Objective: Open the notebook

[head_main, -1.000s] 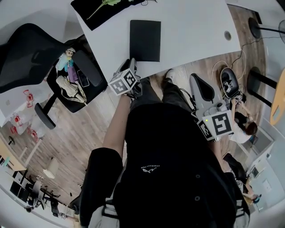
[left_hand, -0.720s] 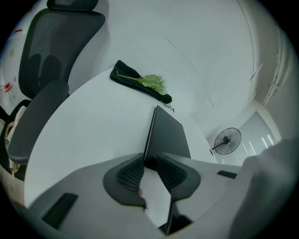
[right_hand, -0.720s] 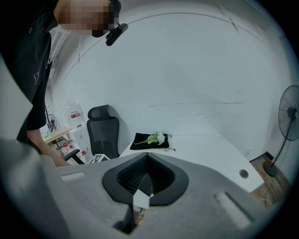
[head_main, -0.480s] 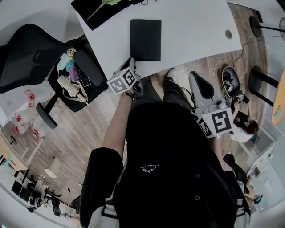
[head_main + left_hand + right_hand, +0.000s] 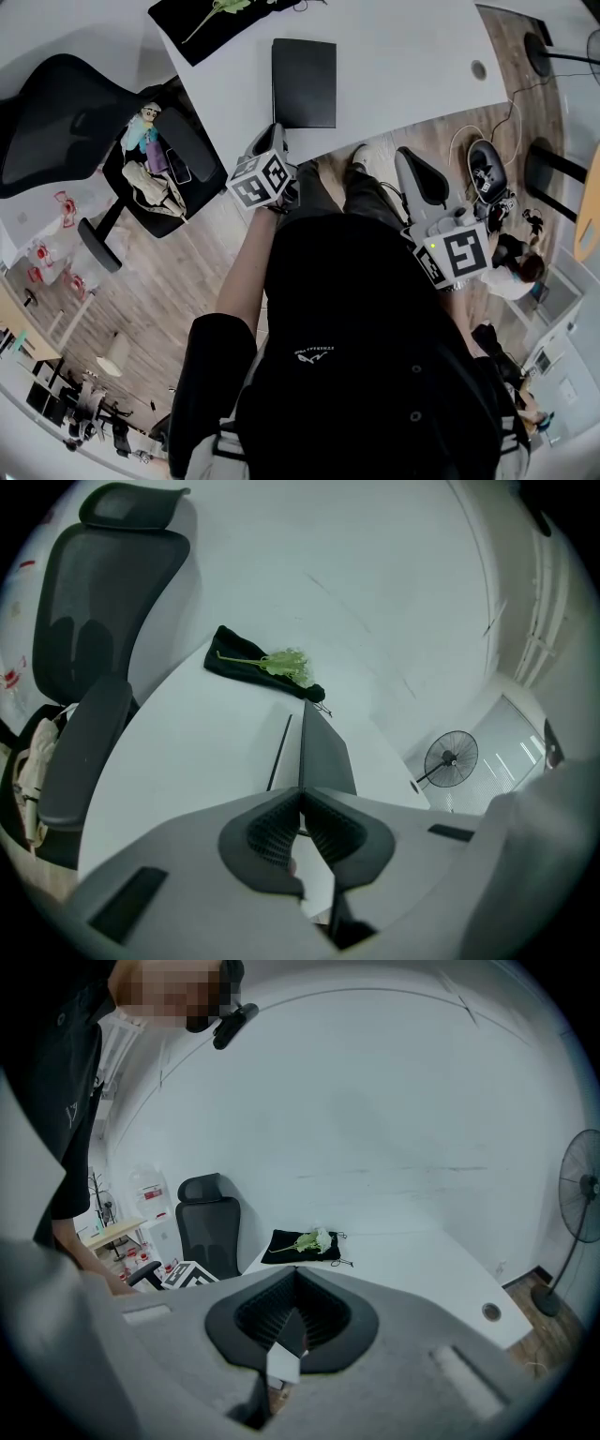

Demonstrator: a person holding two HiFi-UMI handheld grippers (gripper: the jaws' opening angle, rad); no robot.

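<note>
The left gripper has just been closing its jaws, and they now stand pinched together on the front edge of the notebook's cover, which rises edge-on above the pale page beneath it. Taking only that thin leaf, rather than the whole book, looks meant to let the cover swing up while the pages stay down. The black notebook lies at the near edge of the white desk, toward its left end, its short side facing the person, within easy reach of that hand. The right gripper has its jaws together on nothing and hangs off the desk's near edge by the person's side, seemingly kept clear as a spare. At the far left corner a black cloth carries a pale flower. Beside the desk's left edge stands a black office chair on the wooden floor; white walls and a standing fan close the room.
</note>
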